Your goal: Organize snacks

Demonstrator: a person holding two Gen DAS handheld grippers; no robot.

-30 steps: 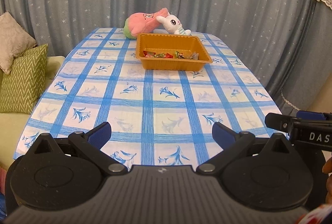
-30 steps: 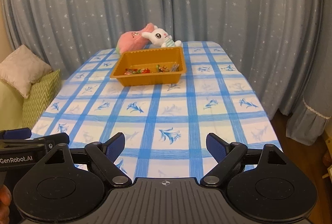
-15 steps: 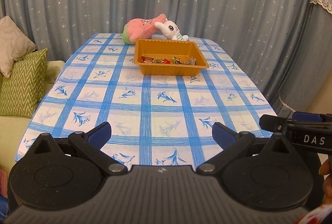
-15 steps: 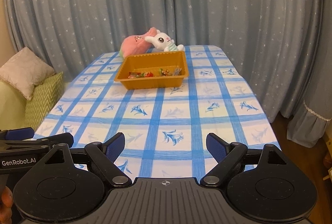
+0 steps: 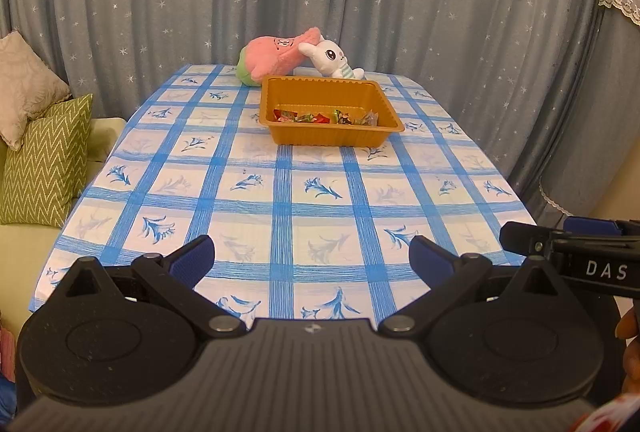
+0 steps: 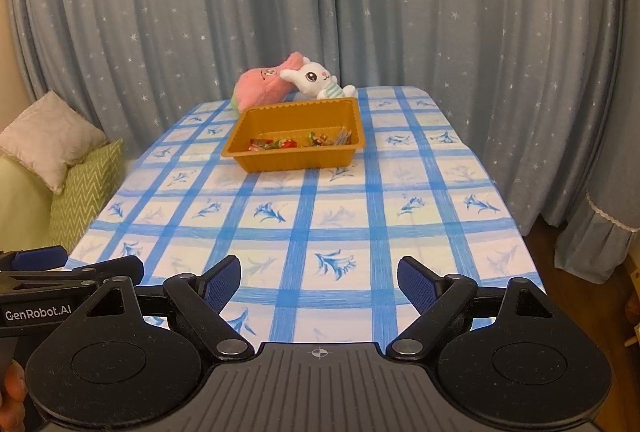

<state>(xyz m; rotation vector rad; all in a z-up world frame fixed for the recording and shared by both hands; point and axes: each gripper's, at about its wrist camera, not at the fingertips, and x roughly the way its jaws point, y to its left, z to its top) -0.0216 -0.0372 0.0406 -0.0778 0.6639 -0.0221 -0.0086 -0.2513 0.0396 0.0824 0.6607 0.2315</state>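
Observation:
An orange tray point(image 5: 280, 136) point(image 6: 256, 162) stands at the far end of the table. Several wrapped snacks point(image 5: 320, 117) point(image 6: 298, 141) lie along its near inner side. My left gripper point(image 5: 312, 258) is open and empty, over the table's near edge, far from the tray. My right gripper point(image 6: 319, 282) is open and empty, also at the near edge. Each gripper shows at the side of the other's view, the right one point(image 5: 560, 238) and the left one point(image 6: 68, 264).
The table has a blue-checked cloth point(image 5: 280, 200) point(image 6: 340, 208). A pink plush point(image 5: 272, 58) point(image 6: 260, 88) and a white rabbit plush point(image 5: 332, 61) point(image 6: 316, 78) lie behind the tray. Cushions point(image 5: 44, 160) point(image 6: 48, 140) on a sofa stand to the left. Curtains hang behind.
Both grippers have drawn back from the tray and tilted upward; the tray looks smaller and lower in view. Both stay open.

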